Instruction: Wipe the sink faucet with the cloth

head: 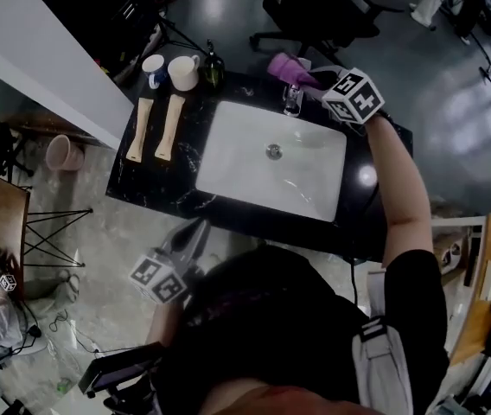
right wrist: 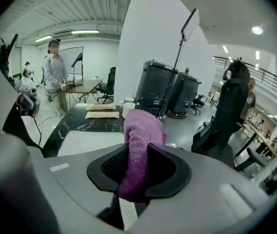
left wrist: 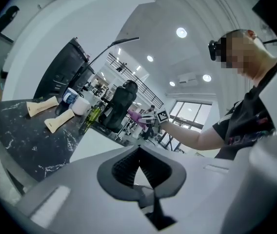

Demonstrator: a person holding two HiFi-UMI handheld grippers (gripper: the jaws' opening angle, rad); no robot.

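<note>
My right gripper (head: 304, 79) is shut on a purple cloth (head: 286, 67), held just above and behind the chrome faucet (head: 292, 100) at the far rim of the white sink (head: 228, 158). In the right gripper view the cloth (right wrist: 141, 130) stands up between the pads, with the gripper (right wrist: 137, 165) over the basin (right wrist: 87, 141); the cloth hides the faucet. My left gripper (head: 195, 233) hangs off the counter's near edge, shut and empty. In the left gripper view its jaws (left wrist: 139, 168) are pressed together, and the purple cloth (left wrist: 135, 115) shows far off.
On the black marble counter (head: 146, 180) left of the sink lie two beige wooden pieces (head: 142, 128) (head: 169, 126), with two mugs (head: 153, 64) (head: 183, 72) and a dark bottle (head: 213, 69) behind them. An office chair (head: 315, 7) stands beyond the counter. A person (right wrist: 55, 72) stands in the background.
</note>
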